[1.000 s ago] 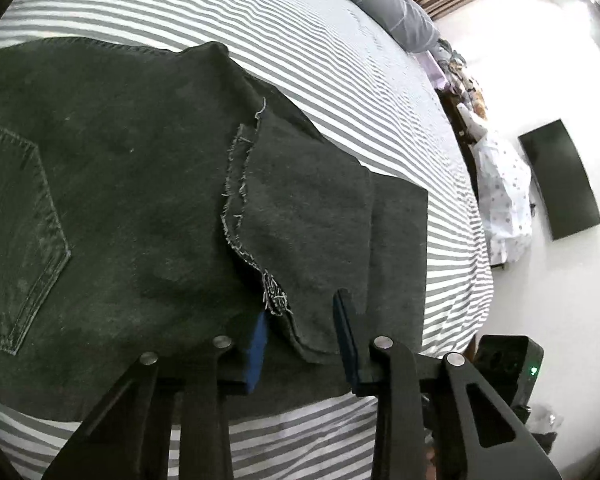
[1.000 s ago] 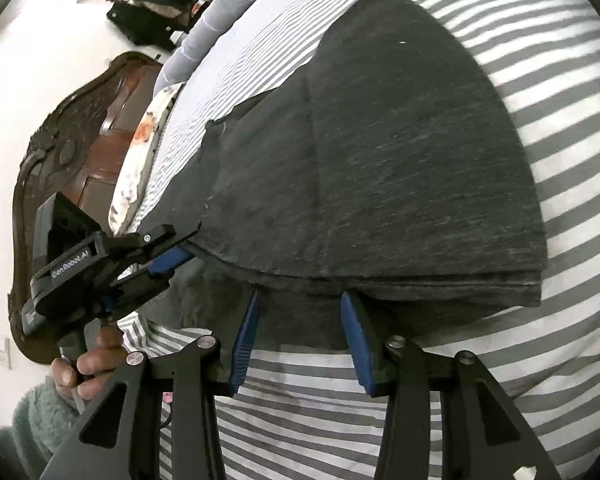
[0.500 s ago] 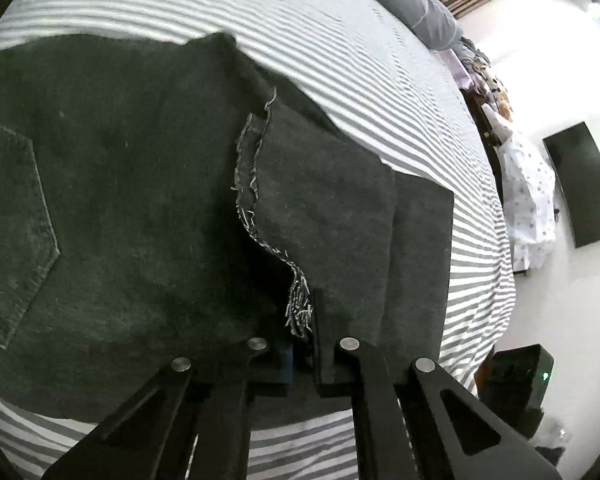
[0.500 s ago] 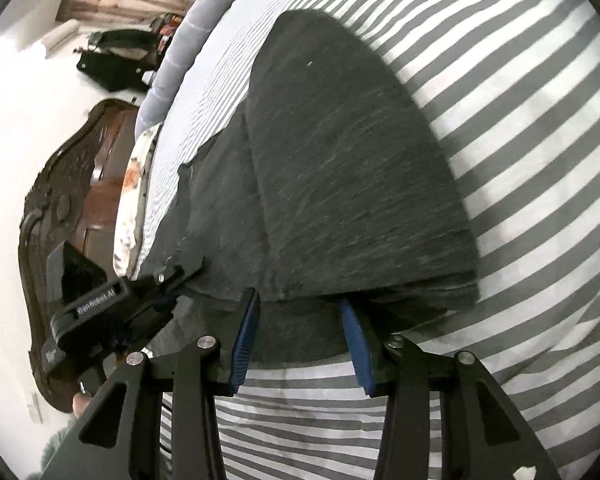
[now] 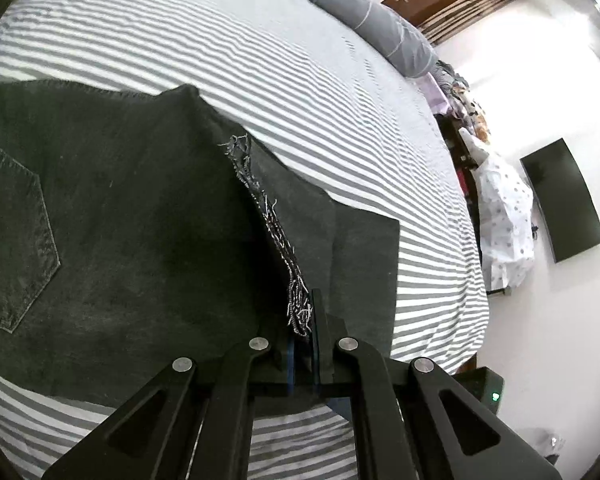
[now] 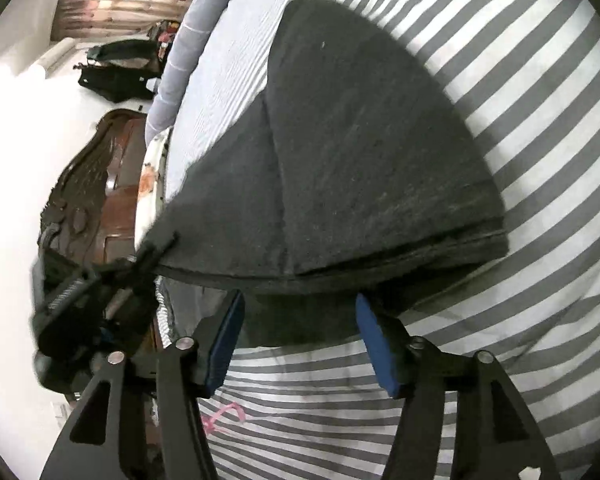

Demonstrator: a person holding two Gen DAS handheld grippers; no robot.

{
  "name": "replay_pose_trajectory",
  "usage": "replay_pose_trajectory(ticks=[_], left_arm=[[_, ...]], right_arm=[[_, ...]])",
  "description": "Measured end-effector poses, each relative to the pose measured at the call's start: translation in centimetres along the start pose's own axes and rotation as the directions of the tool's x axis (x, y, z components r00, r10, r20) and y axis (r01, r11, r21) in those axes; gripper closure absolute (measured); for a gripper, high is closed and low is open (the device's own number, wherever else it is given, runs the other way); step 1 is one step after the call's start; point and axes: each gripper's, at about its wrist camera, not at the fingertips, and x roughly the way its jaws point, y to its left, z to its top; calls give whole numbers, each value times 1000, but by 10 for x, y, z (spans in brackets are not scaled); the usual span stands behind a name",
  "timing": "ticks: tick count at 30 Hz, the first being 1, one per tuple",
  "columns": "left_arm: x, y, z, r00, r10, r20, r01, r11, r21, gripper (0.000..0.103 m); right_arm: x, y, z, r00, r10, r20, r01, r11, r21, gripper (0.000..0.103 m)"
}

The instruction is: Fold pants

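Observation:
Dark grey denim pants [image 5: 132, 216] lie partly folded on the striped bed, back pocket at the left. My left gripper [image 5: 305, 334] is shut on the frayed leg hem [image 5: 296, 300] and holds it raised above the lower layers. In the right wrist view the folded pants [image 6: 364, 152] spread ahead, their near edge lifted at the left where the left gripper [image 6: 156, 248] holds it. My right gripper [image 6: 300, 344] is open and empty, its blue pads just short of the pants' near edge.
The grey-and-white striped bedsheet [image 5: 300, 72] covers the bed. A grey bolster [image 5: 360, 20] lies at the far side. A dark wooden headboard [image 6: 84, 192] stands at the left in the right wrist view. A black screen [image 5: 560, 200] hangs on the wall past the bed's edge.
My left gripper closed on the frayed hem and lifted it. My right gripper stayed open and came closer to the pants' near edge.

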Motion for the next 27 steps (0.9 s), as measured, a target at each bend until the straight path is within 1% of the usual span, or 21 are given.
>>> replay_pose_trajectory(ticks=[2, 4, 6, 9, 11, 12, 13, 14, 15, 17, 19, 20, 23, 25, 27], left_arm=[[-2, -2, -1, 1000, -3, 2, 3, 1000, 2, 98], [-3, -1, -1, 1000, 1, 4, -1, 1000, 6, 98], [-3, 1, -2, 1000, 9, 3, -9, 1000, 6, 98], [1, 5, -5, 1000, 23, -10, -23, 1000, 0, 98], [4, 8, -8, 999, 40, -17, -40, 999, 2, 98], [6, 10, -10, 998, 52, -19, -52, 999, 6, 98], [8, 13, -14, 997, 68, -23, -68, 998, 10, 98], [10, 16, -16, 997, 77, -28, -77, 997, 10, 98], [11, 19, -18, 996, 84, -32, -84, 996, 7, 98], [14, 26, -23, 995, 93, -44, -93, 996, 2, 97], [20, 30, -29, 993, 103, -60, -102, 995, 12, 97], [22, 31, -31, 992, 110, -64, -108, 994, 22, 97], [29, 29, -39, 986, 155, -67, -150, 985, 82, 97], [33, 26, -44, 980, 190, -59, -181, 974, 137, 97], [36, 23, -46, 976, 212, -52, -201, 964, 174, 97]], right_arm=[[-1, -5, 6, 1000, -12, 21, 11, 1000, 26, 44], [-9, -13, 13, 998, -2, 57, -2, 998, 68, 44], [-21, -20, 20, 995, -15, 100, 5, 995, 100, 44], [-33, -28, 24, 991, -11, 131, -8, 990, 142, 45], [-35, -30, 24, 991, -12, 134, -9, 988, 154, 50], [-35, -29, 24, 991, -30, 131, 11, 989, 147, 53], [-35, -27, 23, 989, -72, 128, 54, 989, 138, 62], [-35, -27, 24, 988, -92, 127, 75, 988, 133, 71], [-34, -25, 24, 985, -113, 127, 97, 987, 127, 75], [-34, -22, 23, 980, -156, 125, 142, 984, 108, 85], [-33, -13, 23, 966, -223, 131, 217, 974, 61, 88], [-36, -17, 24, 959, -251, 130, 248, 968, 39, 89], [-30, -6, 23, 929, -346, 131, 355, 934, -47, 90], [-24, -5, 22, 912, -394, 116, 404, 912, -76, 90], [-20, -6, 20, 901, -420, 109, 430, 899, -86, 89]])
